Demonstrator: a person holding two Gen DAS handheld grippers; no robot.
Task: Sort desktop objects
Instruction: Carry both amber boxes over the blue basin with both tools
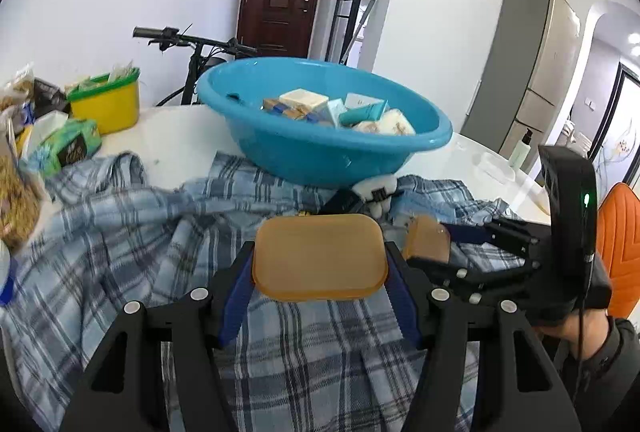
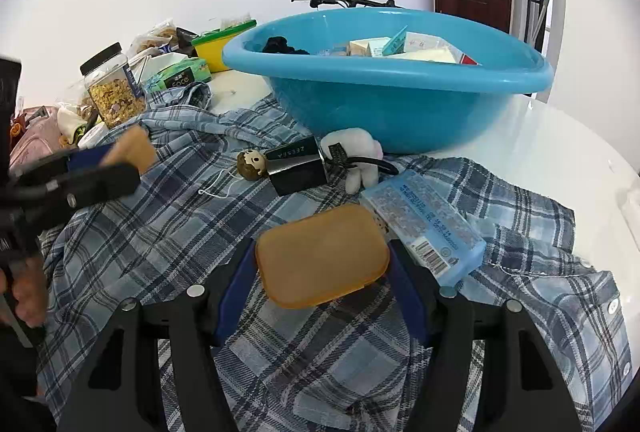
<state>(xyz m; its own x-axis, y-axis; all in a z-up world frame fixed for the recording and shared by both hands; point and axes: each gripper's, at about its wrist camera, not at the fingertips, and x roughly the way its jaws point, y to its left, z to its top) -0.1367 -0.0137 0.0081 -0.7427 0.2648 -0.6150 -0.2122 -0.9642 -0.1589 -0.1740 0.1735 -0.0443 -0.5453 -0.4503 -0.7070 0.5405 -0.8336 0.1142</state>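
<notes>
blue basin (image 2: 384, 80) blocks straight ahead, its wide rim standing over the plaid shirt (image 2: 168, 240). just before it a doll (image 2: 251, 164), black box (image 2: 300, 168) and plush toy (image 2: 360, 156) crowd the gap, with a blue packet (image 2: 424, 224) to the right. left side is walled by a cereal jar (image 2: 114, 88), tissue pack (image 2: 180, 76) and yellow tub (image 2: 216, 50). bare white counter (image 2: 560, 160) on the right is passable.

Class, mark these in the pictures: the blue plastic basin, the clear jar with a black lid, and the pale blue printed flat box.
Blue plastic basin (image 2: 400, 78): right wrist view, front rim.
Clear jar with a black lid (image 2: 114, 94): right wrist view, side wall.
Pale blue printed flat box (image 2: 428, 222): right wrist view, top face.
</notes>
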